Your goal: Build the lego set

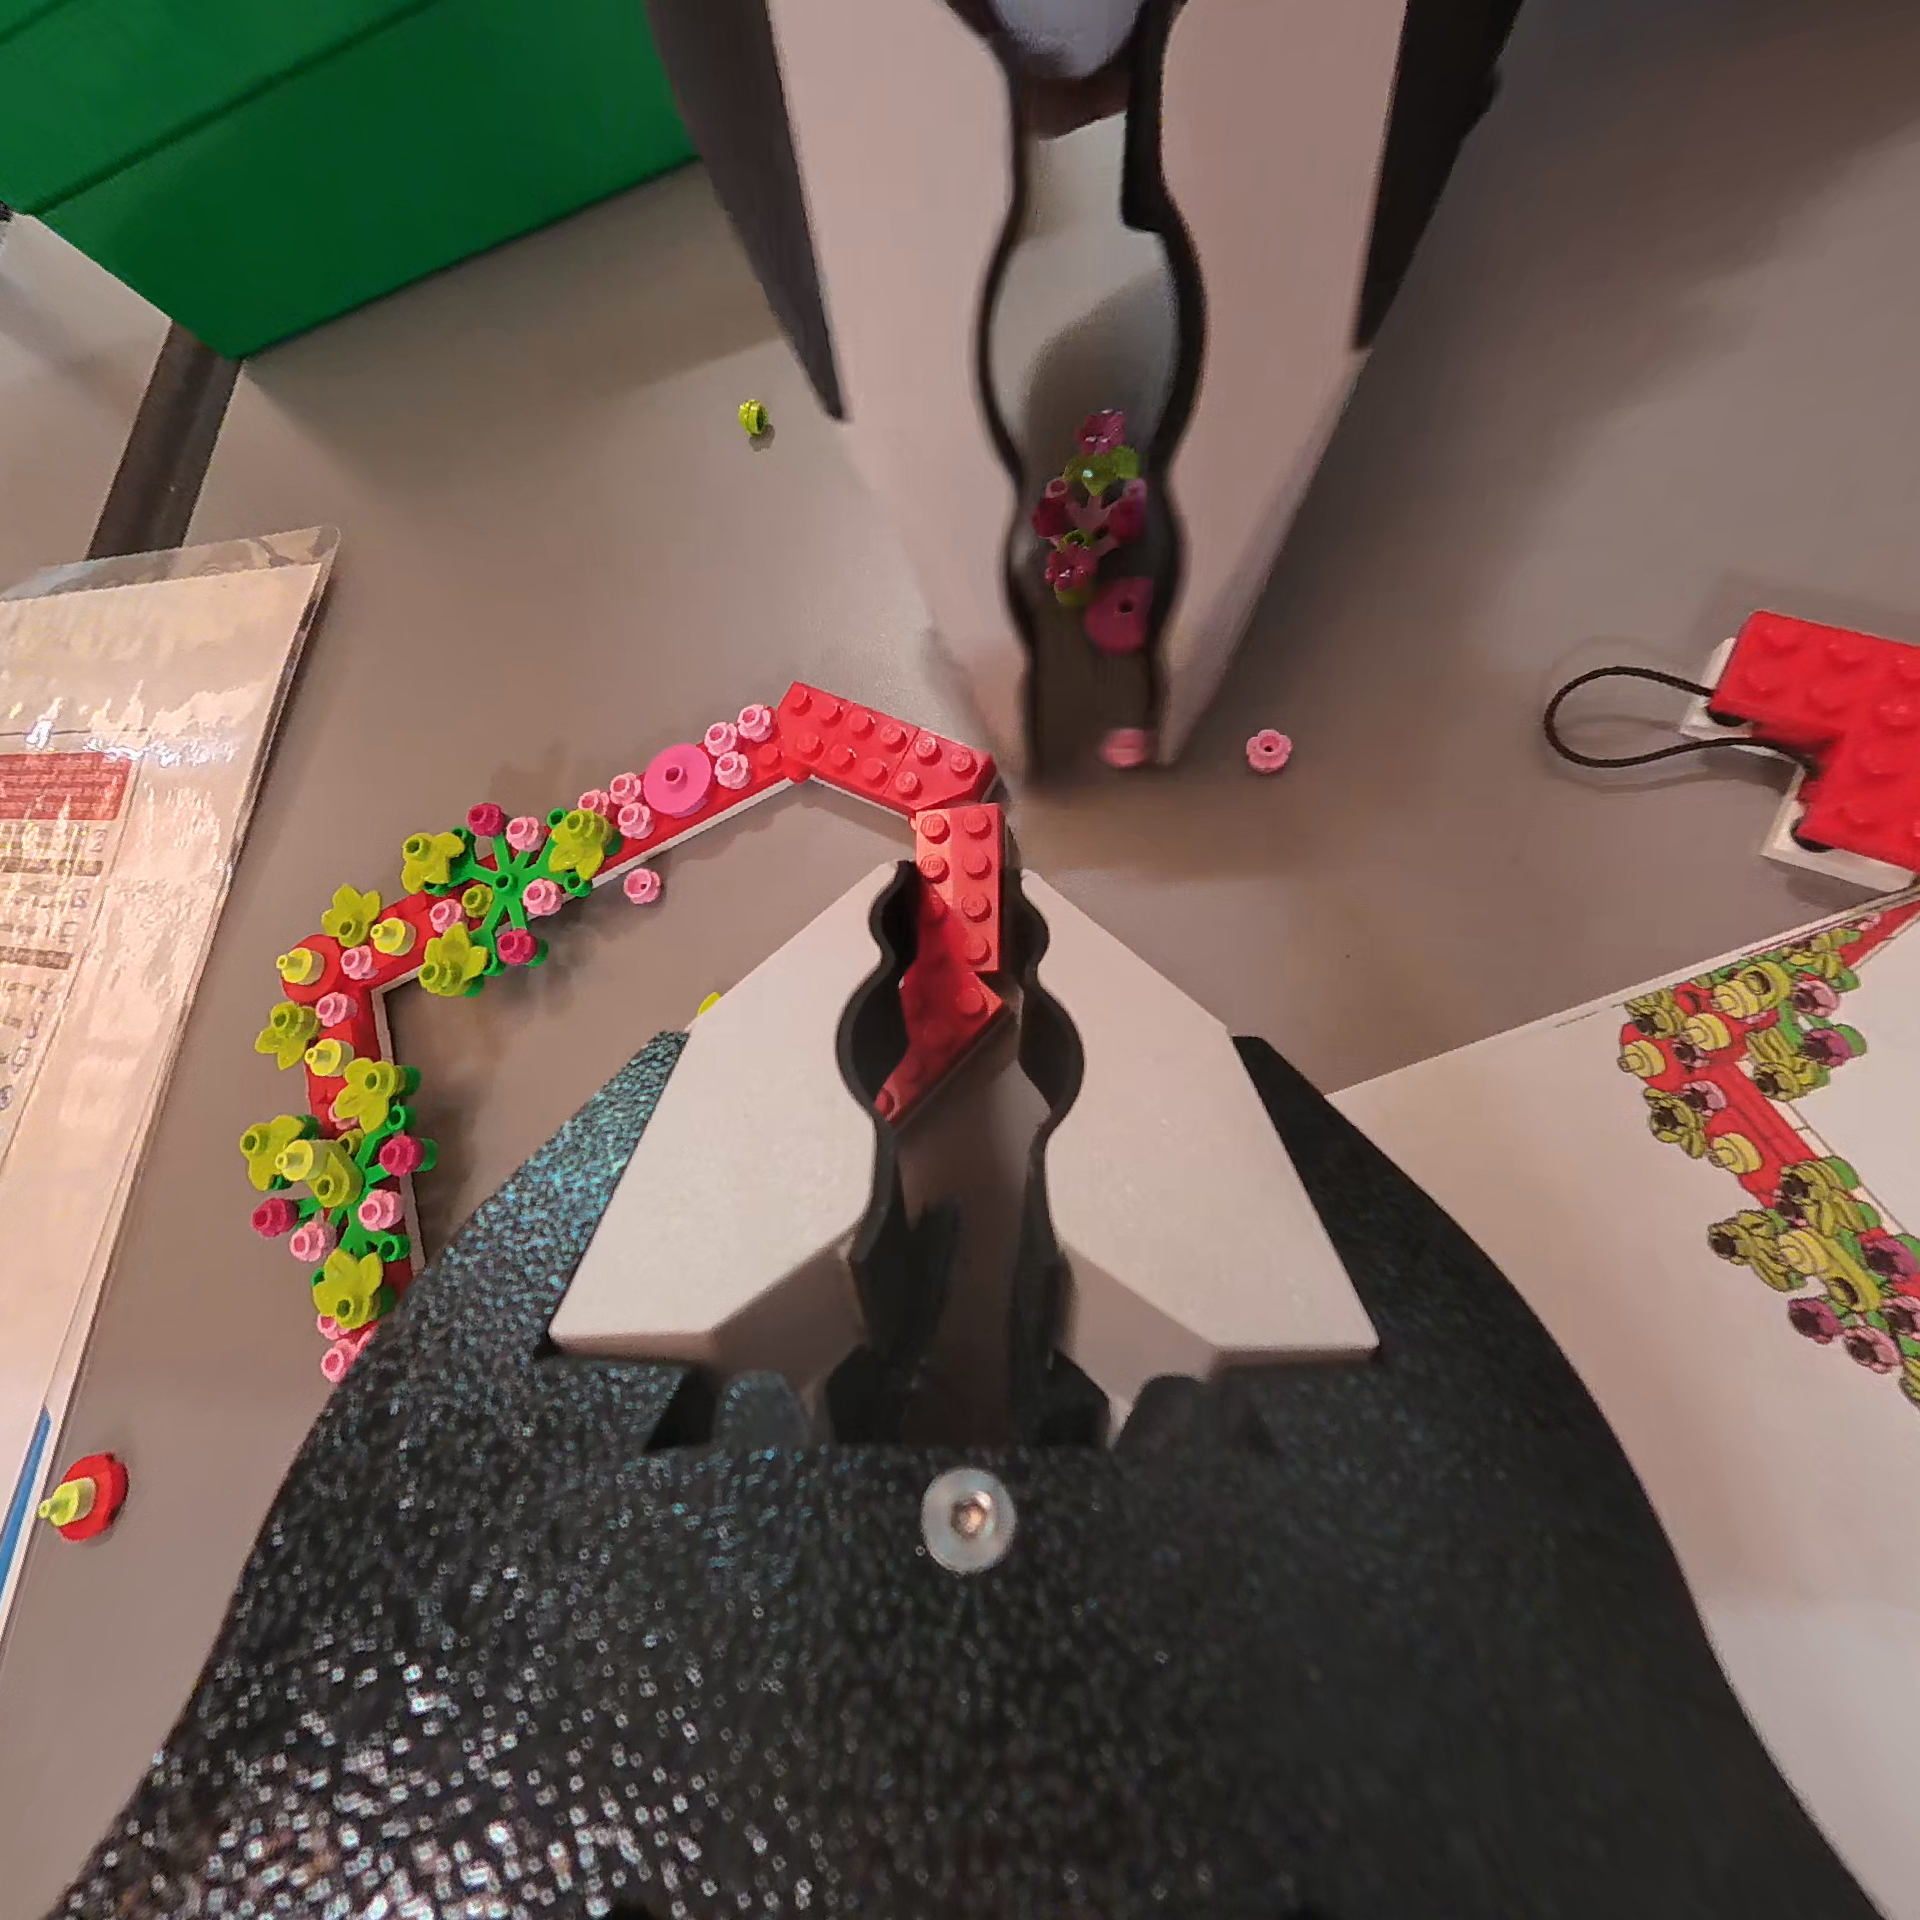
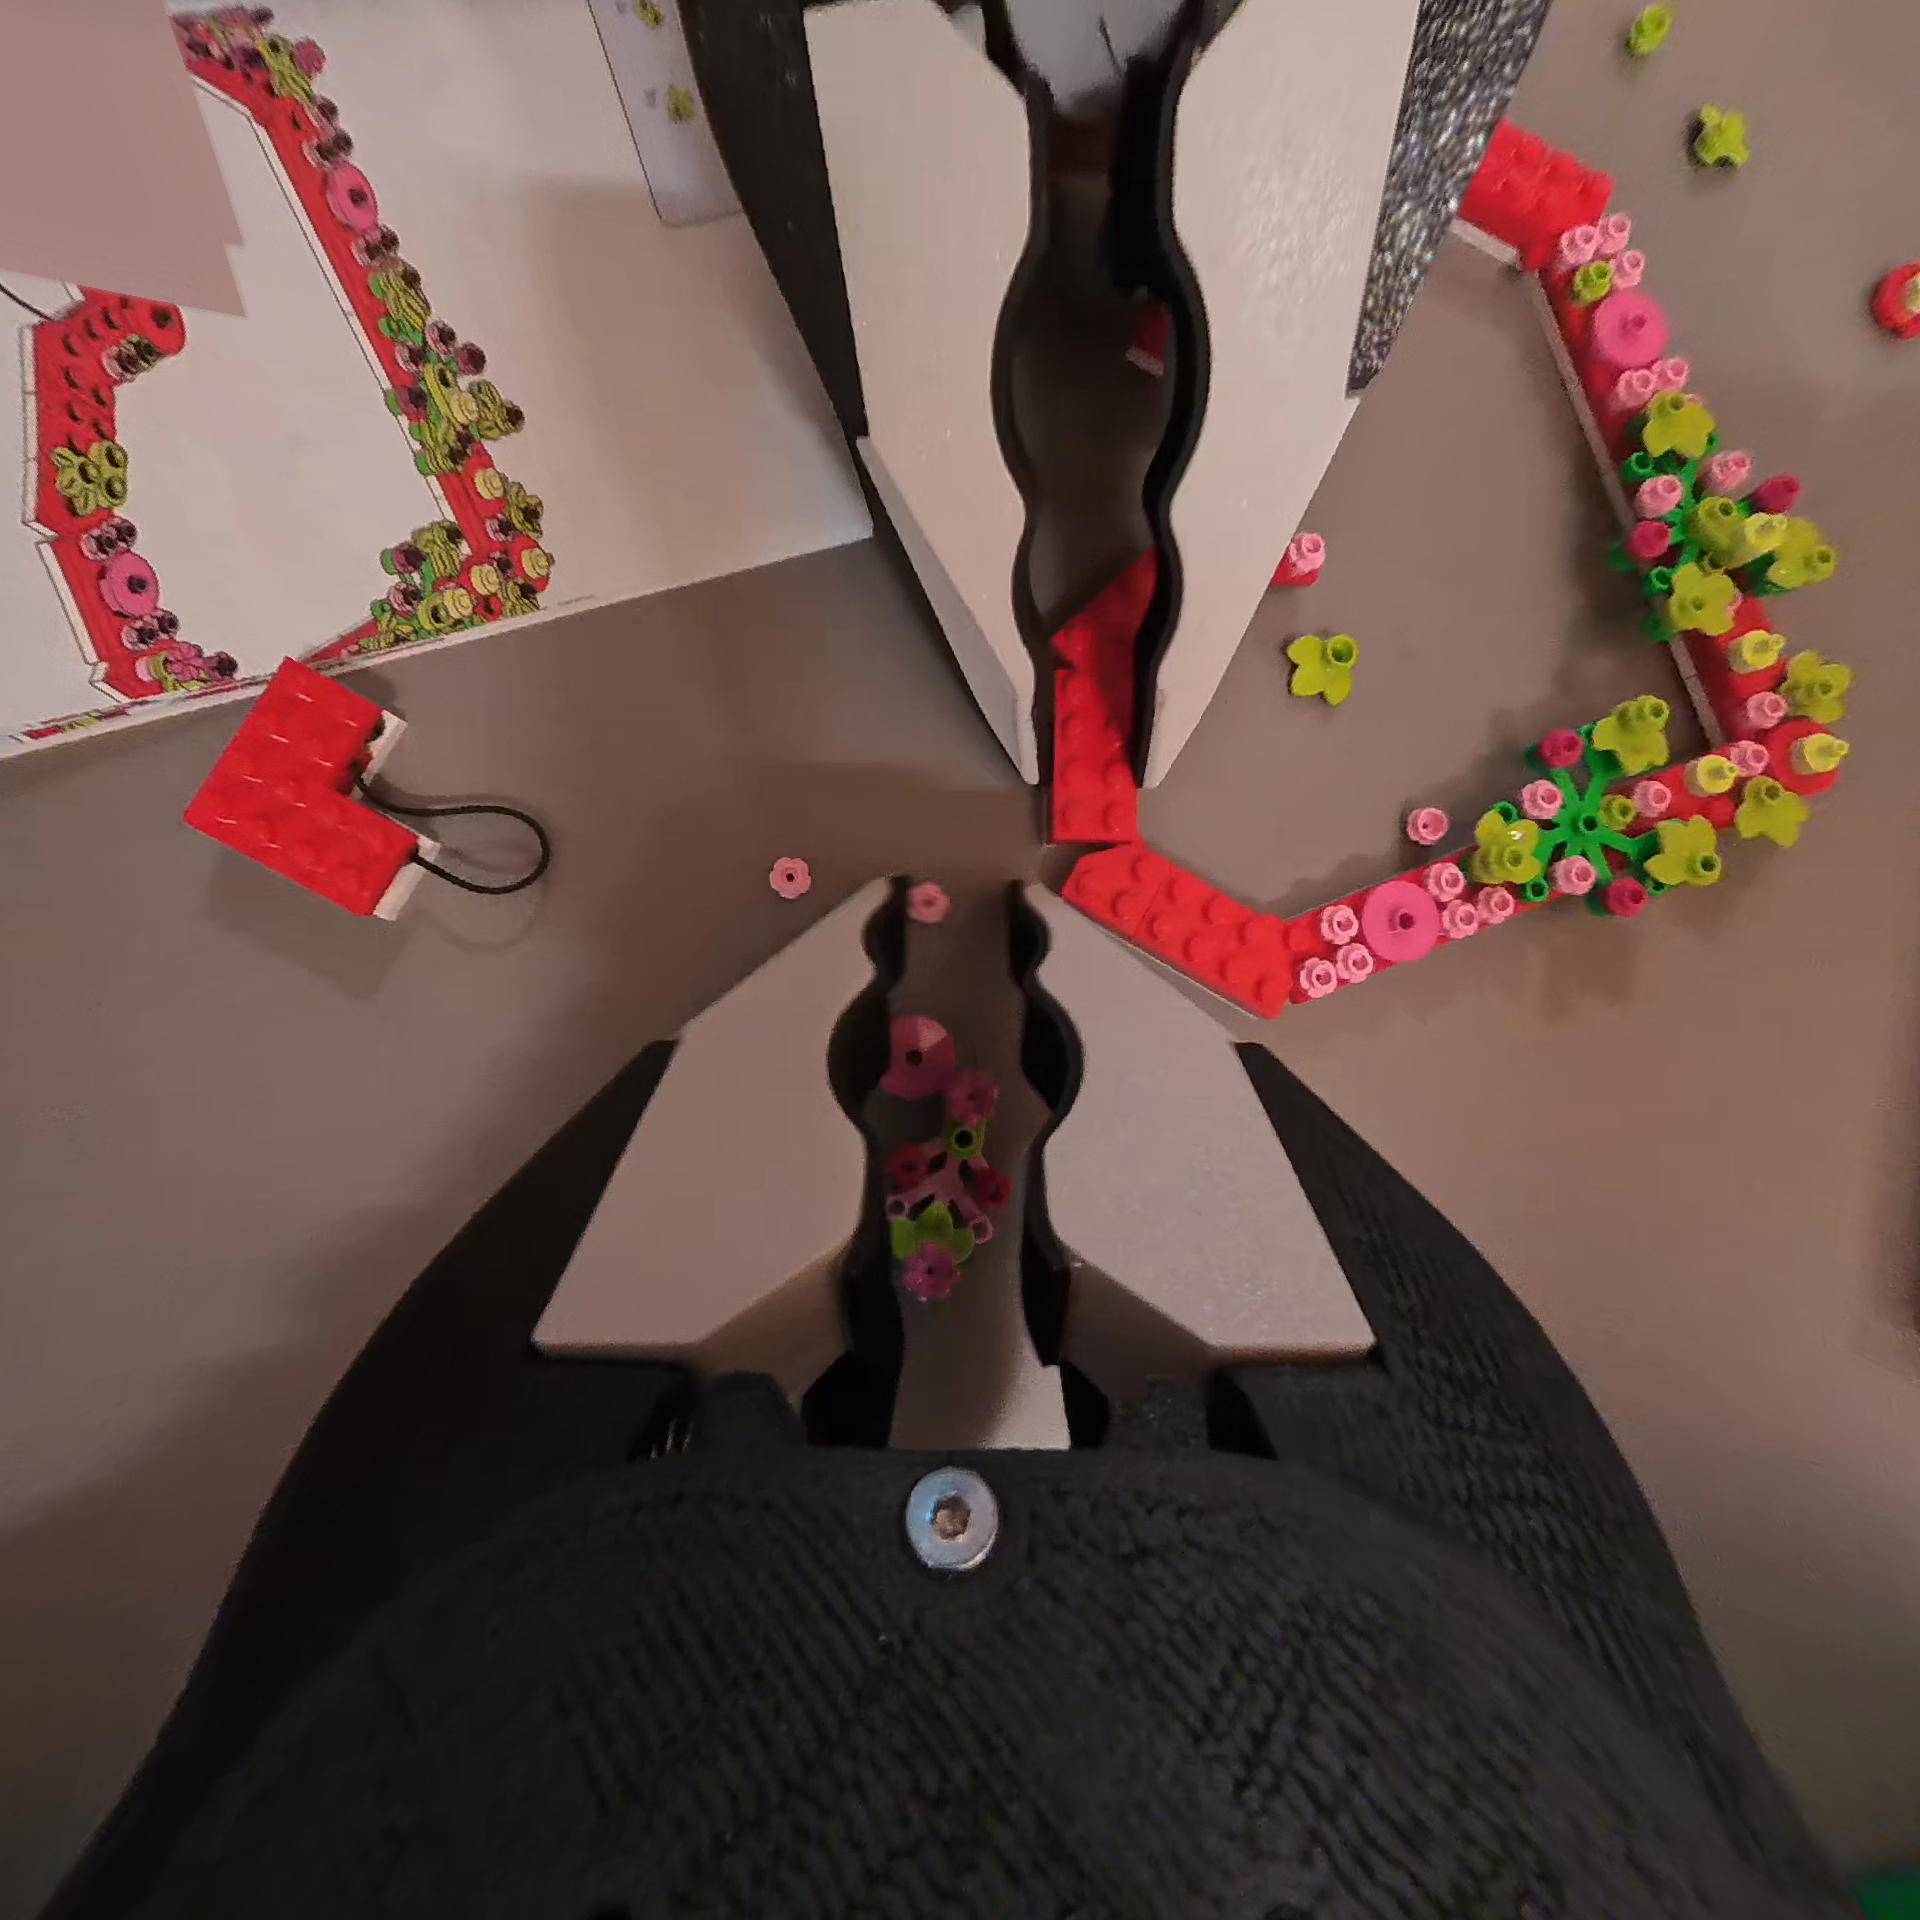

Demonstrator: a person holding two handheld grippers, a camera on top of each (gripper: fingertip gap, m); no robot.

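Observation:
A red lego frame (image 1: 862, 743) lies on the grey table, its left arm covered with pink, magenta and lime flowers on green stems. My left gripper (image 1: 956, 888) is shut on the frame's bare red end segment (image 1: 966, 914). It enters the right wrist view (image 2: 1089, 779) from the top. My right gripper (image 2: 954, 888) faces it, tips on the table just beyond the frame (image 2: 1195, 914), jaws a little apart. A small pink flower stud (image 2: 927, 900) lies between its tips, not squeezed. A loose cluster of magenta and lime flowers (image 2: 940, 1164) lies between its fingers.
A red L-shaped piece with a black cord (image 1: 1839, 748) lies to the right. The open instruction booklet (image 1: 1558, 1195) is at right, a clear plastic bag (image 1: 125, 831) at left, a green box (image 1: 312, 156) at the back. Loose studs: pink (image 1: 1268, 750), lime (image 1: 753, 416). The tips of both grippers are at nearly the same place.

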